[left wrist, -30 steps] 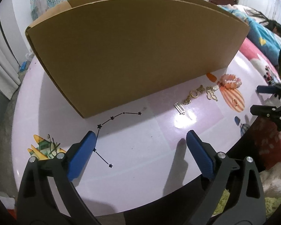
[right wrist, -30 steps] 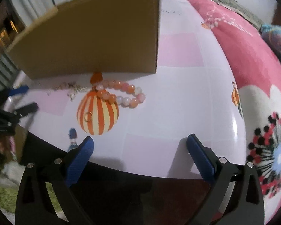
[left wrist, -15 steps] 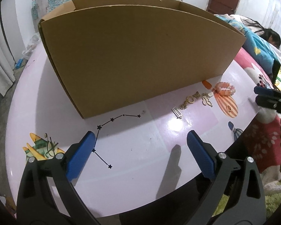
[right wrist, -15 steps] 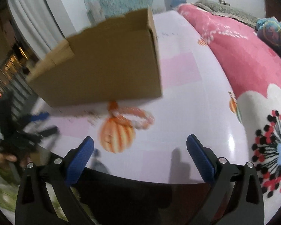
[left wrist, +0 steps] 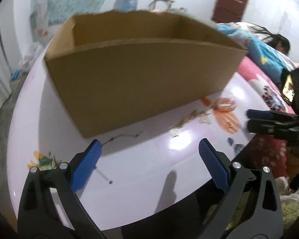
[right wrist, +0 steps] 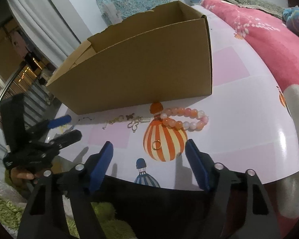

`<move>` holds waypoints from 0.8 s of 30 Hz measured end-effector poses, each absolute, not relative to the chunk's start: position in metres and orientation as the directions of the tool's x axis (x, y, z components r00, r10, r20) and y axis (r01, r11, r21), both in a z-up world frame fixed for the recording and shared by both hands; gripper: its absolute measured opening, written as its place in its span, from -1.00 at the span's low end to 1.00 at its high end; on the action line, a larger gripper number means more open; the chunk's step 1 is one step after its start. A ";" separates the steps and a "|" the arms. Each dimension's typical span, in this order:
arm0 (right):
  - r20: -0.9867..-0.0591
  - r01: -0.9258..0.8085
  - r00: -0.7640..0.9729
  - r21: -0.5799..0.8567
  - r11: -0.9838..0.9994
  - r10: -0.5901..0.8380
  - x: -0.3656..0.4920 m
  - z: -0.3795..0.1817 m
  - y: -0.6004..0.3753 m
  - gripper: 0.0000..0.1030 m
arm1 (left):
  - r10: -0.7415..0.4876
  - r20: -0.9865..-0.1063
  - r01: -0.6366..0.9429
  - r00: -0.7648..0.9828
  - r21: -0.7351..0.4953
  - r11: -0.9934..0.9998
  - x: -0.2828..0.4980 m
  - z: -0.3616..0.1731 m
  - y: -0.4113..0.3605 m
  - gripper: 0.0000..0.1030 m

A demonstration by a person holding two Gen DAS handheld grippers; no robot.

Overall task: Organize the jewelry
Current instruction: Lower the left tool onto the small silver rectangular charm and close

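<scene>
The right gripper (right wrist: 148,159) is narrowing its blue jaws, empty, now hovering nearer the gold ring (right wrist: 156,145) on the table (right wrist: 249,119). Beyond, the bead bracelet (right wrist: 182,117) lies before the cardboard box (right wrist: 141,69). The left gripper (left wrist: 148,159) stays wide, empty.

The right gripper (right wrist: 149,149), tilted down over the table's near edge, is closing on nothing, while the left gripper (left wrist: 149,149) hangs wide apart and empty over that same edge.
</scene>
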State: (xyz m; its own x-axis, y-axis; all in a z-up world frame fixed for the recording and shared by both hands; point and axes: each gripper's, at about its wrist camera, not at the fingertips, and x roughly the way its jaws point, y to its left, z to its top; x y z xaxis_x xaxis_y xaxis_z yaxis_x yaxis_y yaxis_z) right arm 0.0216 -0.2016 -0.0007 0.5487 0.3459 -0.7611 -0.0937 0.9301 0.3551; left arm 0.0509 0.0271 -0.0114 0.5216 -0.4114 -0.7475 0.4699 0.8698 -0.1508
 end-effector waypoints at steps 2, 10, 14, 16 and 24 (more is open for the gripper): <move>-0.771 -0.090 0.543 0.340 0.936 0.332 0.024 -0.003 -0.201 0.24 | -0.409 -0.736 0.505 0.539 -0.106 0.857 0.047 -0.007 0.016 0.75; -0.785 -0.073 0.540 0.315 0.946 0.303 0.027 -0.008 -0.202 -0.01 | -0.416 -0.759 0.576 0.500 -0.068 0.815 0.045 -0.014 -0.012 0.01; -0.779 -0.075 0.547 0.320 0.944 0.307 0.028 -0.006 -0.204 -0.07 | -0.394 -0.778 0.590 0.489 -0.038 0.806 0.049 -0.018 -0.022 -0.26; -0.777 -0.076 0.548 0.323 0.943 0.310 0.028 -0.006 -0.203 -0.08 | -0.391 -0.783 0.595 0.483 -0.034 0.803 0.052 -0.018 -0.022 -0.31; -0.771 -0.082 0.540 0.350 0.933 0.337 0.032 -0.010 -0.201 -0.08 | -0.356 -0.816 0.641 0.456 0.023 0.767 0.058 -0.025 -0.020 -0.33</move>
State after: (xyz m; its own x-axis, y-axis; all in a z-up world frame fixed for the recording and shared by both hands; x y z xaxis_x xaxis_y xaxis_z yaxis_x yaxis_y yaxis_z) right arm 0.0321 -0.2007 -0.0100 0.5405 0.3368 -0.7710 -0.0820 0.9331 0.3502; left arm 0.0585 -0.0196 -0.0250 0.4557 -0.3561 -0.8158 0.6408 0.7673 0.0231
